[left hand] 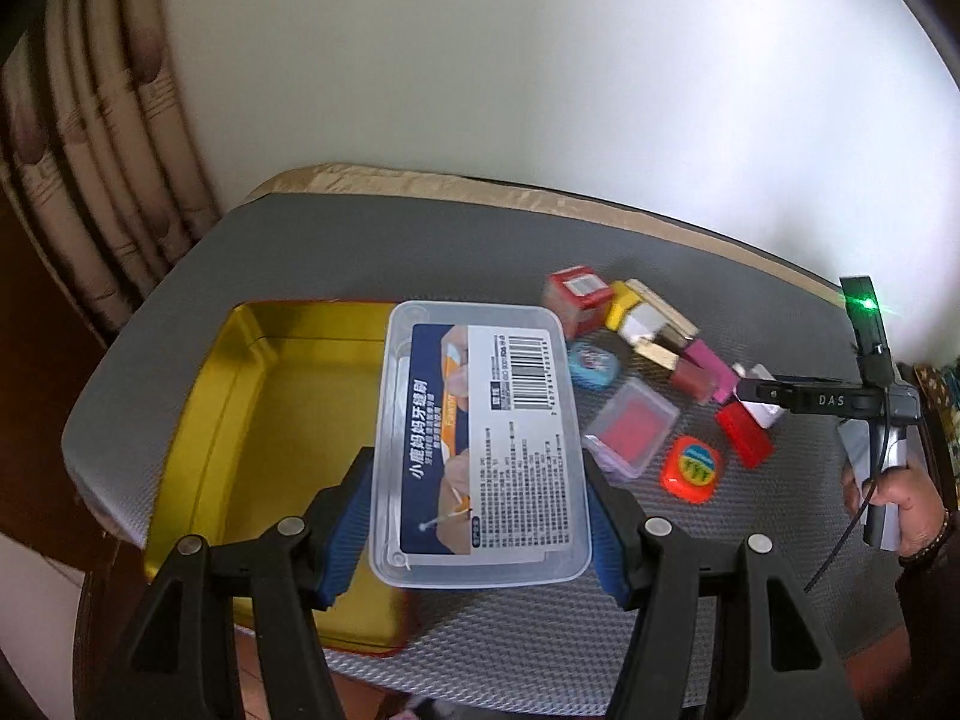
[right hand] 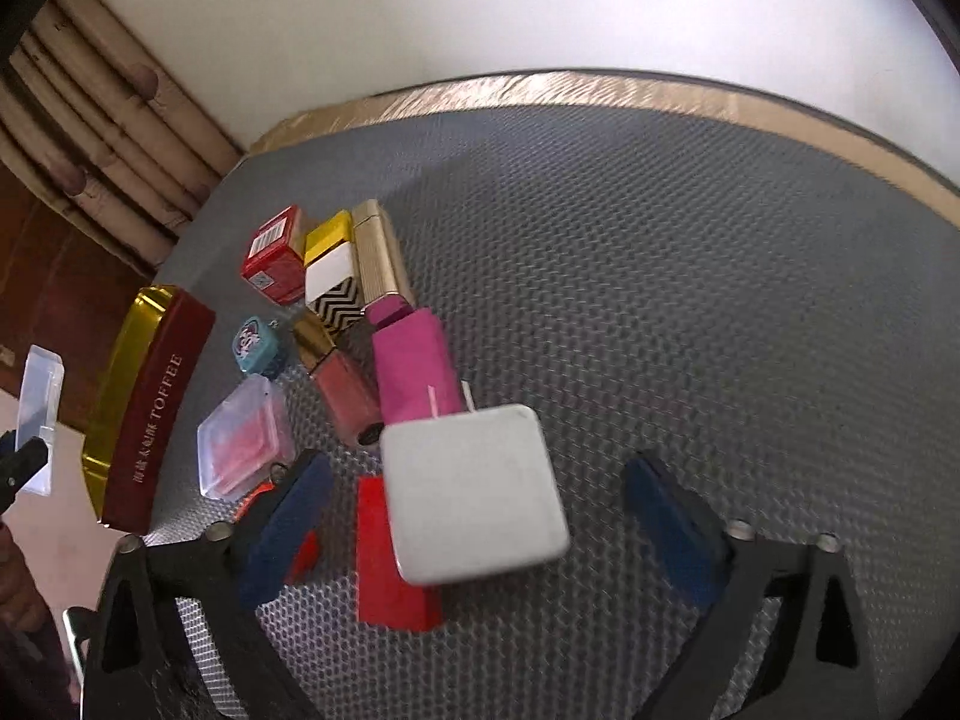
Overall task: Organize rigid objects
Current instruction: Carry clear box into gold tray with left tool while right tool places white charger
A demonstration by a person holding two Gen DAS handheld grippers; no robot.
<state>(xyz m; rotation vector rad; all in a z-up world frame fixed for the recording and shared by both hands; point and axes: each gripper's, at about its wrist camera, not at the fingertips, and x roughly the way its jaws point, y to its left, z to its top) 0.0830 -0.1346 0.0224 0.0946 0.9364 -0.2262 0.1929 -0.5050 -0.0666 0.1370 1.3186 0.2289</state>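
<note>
Left gripper (left hand: 480, 522): clamped on the clear plastic box (left hand: 480, 450), blue pads pressing its two long sides near the closer end. Label with barcode faces up.

Clear plastic box: held up off the grey mat (left hand: 600, 630), hanging over the right edge of the gold tin (left hand: 252, 420), so partly above the tin and partly above the mat.

Gold tin: sits open on the left part of the mat, red outer wall with "TOFFEE" lettering seen from the right wrist view (right hand: 150, 414).

Right gripper (right hand: 480, 516): jaws spread wide, gripping nothing. The white square block (right hand: 474, 492) lies between the fingers with clear gaps on both sides, can't tell if it's resting on the red block (right hand: 384, 564) under it or just overlapping in view.

Pile on the mat: red cube (right hand: 276, 255), gold and white zigzag box (right hand: 333, 276), gold tube (right hand: 381, 258), pink box (right hand: 414, 366), teal case (right hand: 258, 345), small clear case with red inside (right hand: 243, 438), all bunched close together ahead of the right gripper.

Orange tag (left hand: 693, 468): just beside the small clear case, on the mat.
</note>
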